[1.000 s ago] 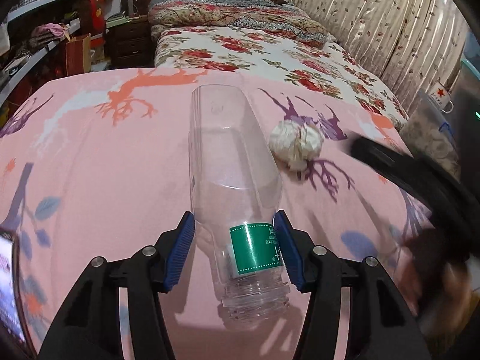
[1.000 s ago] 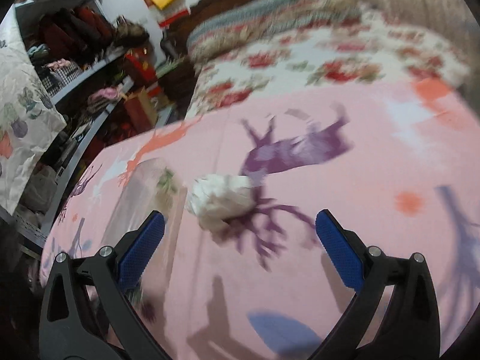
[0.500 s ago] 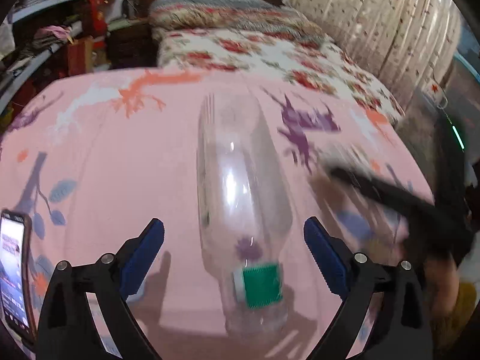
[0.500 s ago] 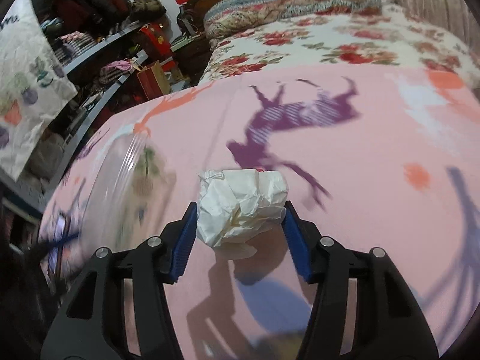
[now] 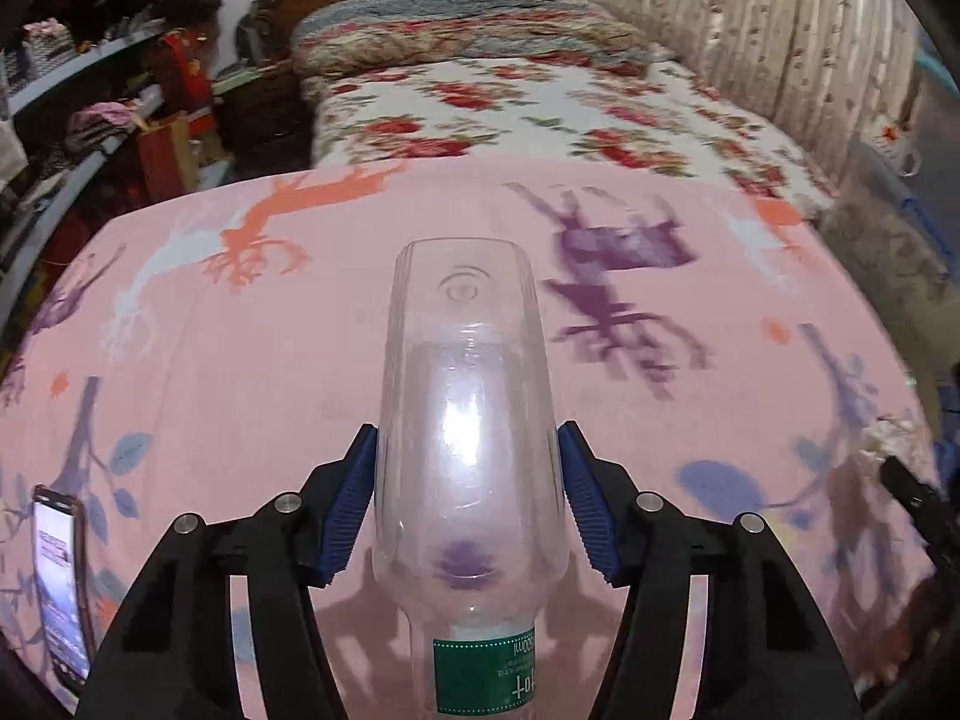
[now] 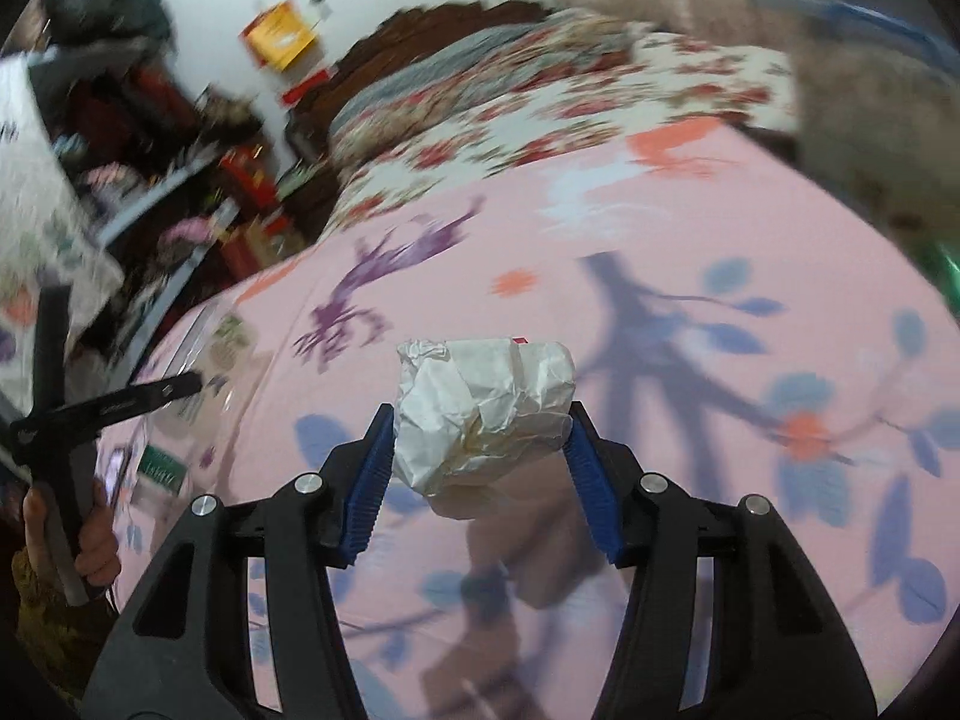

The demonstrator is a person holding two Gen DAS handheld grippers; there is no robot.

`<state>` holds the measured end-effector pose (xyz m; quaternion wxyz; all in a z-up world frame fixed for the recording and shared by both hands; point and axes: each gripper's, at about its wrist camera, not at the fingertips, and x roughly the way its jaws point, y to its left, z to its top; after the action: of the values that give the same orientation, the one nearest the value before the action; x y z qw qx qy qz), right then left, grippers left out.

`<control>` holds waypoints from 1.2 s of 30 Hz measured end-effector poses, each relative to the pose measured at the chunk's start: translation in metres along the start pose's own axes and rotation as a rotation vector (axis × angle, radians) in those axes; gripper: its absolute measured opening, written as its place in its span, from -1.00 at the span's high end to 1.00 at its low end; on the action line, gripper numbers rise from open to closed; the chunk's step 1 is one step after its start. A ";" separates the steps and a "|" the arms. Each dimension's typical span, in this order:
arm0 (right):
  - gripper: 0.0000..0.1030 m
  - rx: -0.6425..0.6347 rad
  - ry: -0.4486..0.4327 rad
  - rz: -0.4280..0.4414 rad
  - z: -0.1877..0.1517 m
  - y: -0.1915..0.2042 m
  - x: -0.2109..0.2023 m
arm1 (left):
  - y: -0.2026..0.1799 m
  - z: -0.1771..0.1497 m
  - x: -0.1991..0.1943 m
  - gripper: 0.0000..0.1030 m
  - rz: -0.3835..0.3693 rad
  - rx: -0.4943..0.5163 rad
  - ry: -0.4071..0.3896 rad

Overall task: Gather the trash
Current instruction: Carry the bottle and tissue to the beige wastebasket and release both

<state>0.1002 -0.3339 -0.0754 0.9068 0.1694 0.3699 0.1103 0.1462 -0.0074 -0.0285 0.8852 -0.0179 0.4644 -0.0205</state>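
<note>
A clear plastic bottle (image 5: 468,420) with a green label lies on the pink bedspread (image 5: 240,360), base pointing away. My left gripper (image 5: 467,504) is closing on its wide body, and both blue pads touch its sides. A crumpled white paper ball (image 6: 483,408) sits between the pads of my right gripper (image 6: 480,468), which is shut on it and holds it above the bedspread (image 6: 660,300). In the right wrist view the bottle (image 6: 198,372) shows blurred at the left, beside a hand (image 6: 96,546) that holds the left tool.
A phone (image 5: 60,582) with a lit screen lies on the bedspread at the near left. Behind stands a floral-covered bed (image 5: 510,114). Cluttered shelves (image 5: 90,120) run along the left, and a curtain (image 5: 750,30) hangs at the right.
My left gripper let go of the bottle's neck, opened wide, slid onto the wide body and closed there. My right gripper closed on the paper ball and carried it off to the right.
</note>
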 end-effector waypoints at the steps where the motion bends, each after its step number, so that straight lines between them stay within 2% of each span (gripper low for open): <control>1: -0.12 0.023 -0.013 -0.005 0.002 -0.012 -0.004 | -0.010 0.002 -0.004 -0.10 -0.034 0.014 -0.002; 4: -0.12 0.083 -0.057 -0.030 0.001 -0.046 -0.021 | -0.050 0.009 -0.012 -0.11 -0.125 0.081 -0.004; 7: -0.12 0.144 -0.089 -0.051 0.000 -0.083 -0.036 | -0.109 0.019 -0.013 -0.11 -0.221 0.183 0.012; 14: -0.12 0.251 -0.183 -0.164 0.010 -0.171 -0.079 | -0.289 0.037 0.007 -0.11 -0.431 0.483 0.078; 18: -0.12 0.309 -0.219 -0.259 0.031 -0.231 -0.097 | -0.393 0.048 0.027 -0.12 -0.517 0.612 0.115; 21: -0.12 0.324 -0.230 -0.327 0.049 -0.268 -0.103 | -0.458 0.058 0.049 -0.13 -0.574 0.656 0.168; 24: -0.12 0.325 -0.239 -0.393 0.070 -0.298 -0.103 | -0.514 0.065 0.070 -0.15 -0.583 0.686 0.182; 26: -0.15 0.321 -0.239 -0.438 0.084 -0.316 -0.101 | -0.539 0.066 0.084 -0.22 -0.575 0.685 0.200; 27: -0.20 0.318 -0.232 -0.448 0.092 -0.326 -0.095 | -0.548 0.069 0.090 -0.39 -0.568 0.680 0.203; 28: -0.27 0.316 -0.226 -0.452 0.097 -0.335 -0.091 | -0.553 0.070 0.093 -0.45 -0.561 0.676 0.199; 29: -0.38 0.311 -0.223 -0.449 0.101 -0.342 -0.086 | -0.556 0.072 0.095 -0.45 -0.553 0.668 0.189; 30: -0.67 0.305 -0.215 -0.449 0.103 -0.348 -0.081 | -0.556 0.075 0.095 -0.45 -0.555 0.659 0.190; 31: -0.73 0.303 -0.214 -0.464 0.103 -0.353 -0.077 | -0.553 0.076 0.093 -0.46 -0.565 0.648 0.195; 33: -0.73 0.310 -0.215 -0.473 0.100 -0.354 -0.076 | -0.535 0.076 0.082 -0.48 -0.591 0.637 0.186; 36: -0.73 0.335 -0.250 -0.443 0.090 -0.345 -0.087 | -0.505 0.073 0.062 -0.50 -0.587 0.639 0.142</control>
<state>0.1283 -0.6989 -0.0941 0.9068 0.2439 0.2964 -0.1744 0.2317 -0.5143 -0.0124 0.7689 0.1270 0.4697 -0.4148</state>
